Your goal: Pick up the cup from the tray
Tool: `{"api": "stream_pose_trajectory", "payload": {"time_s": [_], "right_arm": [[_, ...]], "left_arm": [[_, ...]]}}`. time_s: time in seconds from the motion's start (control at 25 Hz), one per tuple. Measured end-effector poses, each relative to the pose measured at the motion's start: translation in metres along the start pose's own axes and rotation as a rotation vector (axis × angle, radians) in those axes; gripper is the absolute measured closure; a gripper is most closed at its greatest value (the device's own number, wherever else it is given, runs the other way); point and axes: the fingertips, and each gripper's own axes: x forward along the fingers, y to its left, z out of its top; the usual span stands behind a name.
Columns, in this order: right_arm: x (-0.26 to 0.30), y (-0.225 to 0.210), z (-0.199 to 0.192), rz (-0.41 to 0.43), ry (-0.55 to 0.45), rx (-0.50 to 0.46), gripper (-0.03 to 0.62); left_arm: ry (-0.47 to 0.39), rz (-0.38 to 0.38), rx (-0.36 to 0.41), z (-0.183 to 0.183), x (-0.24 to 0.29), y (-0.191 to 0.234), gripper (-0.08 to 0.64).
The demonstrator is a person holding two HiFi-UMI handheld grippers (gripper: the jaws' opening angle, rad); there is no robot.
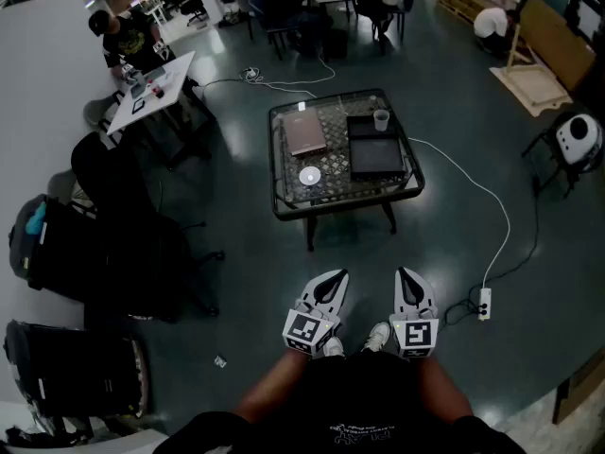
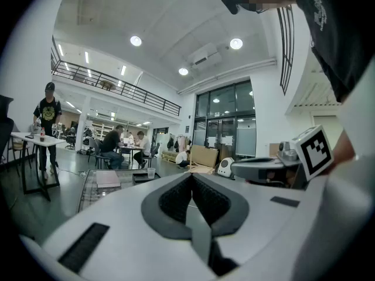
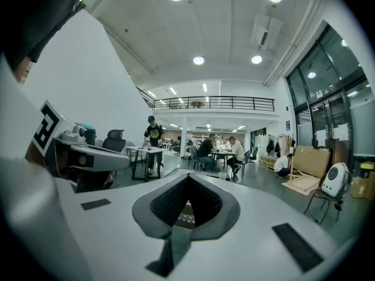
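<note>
A clear plastic cup (image 1: 381,119) stands at the far end of a black tray (image 1: 375,159) on a low glass table (image 1: 284,201), a few steps ahead of me. In the left gripper view the cup (image 2: 151,172) is small and distant; the right gripper view shows it (image 3: 222,175) just past the jaws. My left gripper (image 1: 337,278) and right gripper (image 1: 405,274) are side by side near my body, over the floor and well short of the table. Both are shut with nothing between their jaws.
On the table also lie a pinkish flat book (image 1: 305,132) and a white round object (image 1: 310,175). A power strip (image 1: 484,303) with a white cable lies on the floor at right. Black office chairs (image 1: 123,244) stand left; people sit at desks beyond.
</note>
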Motion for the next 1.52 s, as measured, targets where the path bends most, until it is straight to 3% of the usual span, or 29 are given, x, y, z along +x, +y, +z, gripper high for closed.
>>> {"api": "stream_pose_trajectory", "payload": {"time_s": [0.76,0.92,1.16,1.52], "right_arm": [[0.013,-0.007,0.012,0.007,-0.032,0.001,0.583],[0.014,-0.022,-0.003,0.001,-0.035,0.024,0.583],[0.017,-0.053,0.013,0.009,-0.057,0.028,0.583],[0.023,-0.080,-0.004,0.061,-0.085,0.055,0.583]], "left_arm": [[-0.012,-0.002,0.020,0.009,0.014,0.002,0.551],[-0.003,-0.007,0.022,0.007,0.027,-0.002,0.551],[0.004,-0.002,0.029,0.009,0.055,-0.015,0.551],[0.012,0.043,0.046,0.013,0.075,-0.028,0.551]]}}
